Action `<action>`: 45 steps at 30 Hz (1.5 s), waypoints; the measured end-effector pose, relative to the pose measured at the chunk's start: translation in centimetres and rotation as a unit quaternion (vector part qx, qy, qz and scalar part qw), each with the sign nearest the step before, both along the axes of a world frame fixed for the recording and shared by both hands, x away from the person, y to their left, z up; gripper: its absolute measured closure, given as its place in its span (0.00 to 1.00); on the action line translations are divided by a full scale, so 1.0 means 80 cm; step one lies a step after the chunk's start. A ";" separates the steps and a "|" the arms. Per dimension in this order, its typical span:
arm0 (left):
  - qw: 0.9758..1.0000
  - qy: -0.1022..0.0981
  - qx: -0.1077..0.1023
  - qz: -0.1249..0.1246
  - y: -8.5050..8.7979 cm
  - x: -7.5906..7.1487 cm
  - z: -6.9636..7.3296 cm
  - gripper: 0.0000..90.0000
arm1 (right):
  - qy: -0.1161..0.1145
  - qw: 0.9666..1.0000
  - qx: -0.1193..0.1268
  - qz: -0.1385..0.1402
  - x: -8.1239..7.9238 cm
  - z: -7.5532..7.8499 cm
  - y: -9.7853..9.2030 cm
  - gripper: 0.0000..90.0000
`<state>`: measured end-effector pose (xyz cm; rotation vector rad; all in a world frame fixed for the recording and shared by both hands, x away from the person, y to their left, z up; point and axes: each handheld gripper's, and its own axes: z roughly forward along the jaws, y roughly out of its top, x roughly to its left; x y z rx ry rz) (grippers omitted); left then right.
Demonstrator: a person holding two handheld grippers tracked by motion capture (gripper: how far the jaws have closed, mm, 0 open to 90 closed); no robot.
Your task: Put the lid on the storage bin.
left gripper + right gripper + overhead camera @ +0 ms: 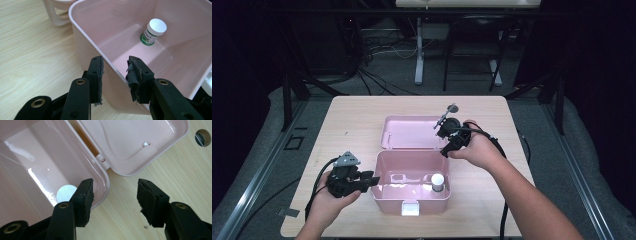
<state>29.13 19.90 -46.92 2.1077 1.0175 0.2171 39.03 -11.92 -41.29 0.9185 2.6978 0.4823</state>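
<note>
Hand-held gripper (115, 75) hides box (85, 37) wall.

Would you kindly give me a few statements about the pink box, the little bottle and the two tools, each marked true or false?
1. The pink box has its lid open, lying flat on the table. True.
2. The white-capped bottle lies on its side outside the box. False: it stands upright inside the box.
3. The left tool straddles a wall of the box, one jaw outside and one inside. True.
4. The right tool holds the bottle. False: its jaws are open and empty, above the box's rim.
5. The box is full of objects. False: the bottle is the one loose thing seen in it.
</note>
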 end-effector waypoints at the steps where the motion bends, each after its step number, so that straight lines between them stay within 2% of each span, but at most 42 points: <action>1: 1.000 0.000 0.000 0.000 0.000 0.000 0.000 0.72 | -0.002 1.000 0.002 -0.003 0.001 0.000 0.000 0.52; 9: 1.000 -0.002 0.003 -0.002 0.000 0.000 0.000 0.72 | -0.006 0.999 0.018 -0.032 0.012 0.000 -0.002 0.53; 14: 1.000 -0.002 0.000 -0.001 0.000 0.000 0.000 0.72 | -0.012 0.998 0.034 -0.057 0.021 0.000 -0.003 0.53; 17: 1.000 -0.003 0.001 -0.001 0.000 0.000 0.000 0.72 | -0.006 0.996 0.043 -0.073 0.026 -0.001 -0.004 0.54; 25: 1.000 -0.002 -0.001 -0.001 0.000 0.000 -0.001 0.72 | -0.011 0.995 0.045 -0.093 0.036 -0.005 -0.005 0.55; 36: 1.000 -0.001 0.000 -0.002 0.000 0.001 -0.001 0.72 | -0.010 0.988 0.081 -0.132 0.042 -0.007 -0.007 0.56; 45: 1.000 0.001 -0.004 0.001 0.000 0.000 -0.002 0.72 | -0.002 0.985 0.088 -0.146 0.047 -0.014 -0.006 0.56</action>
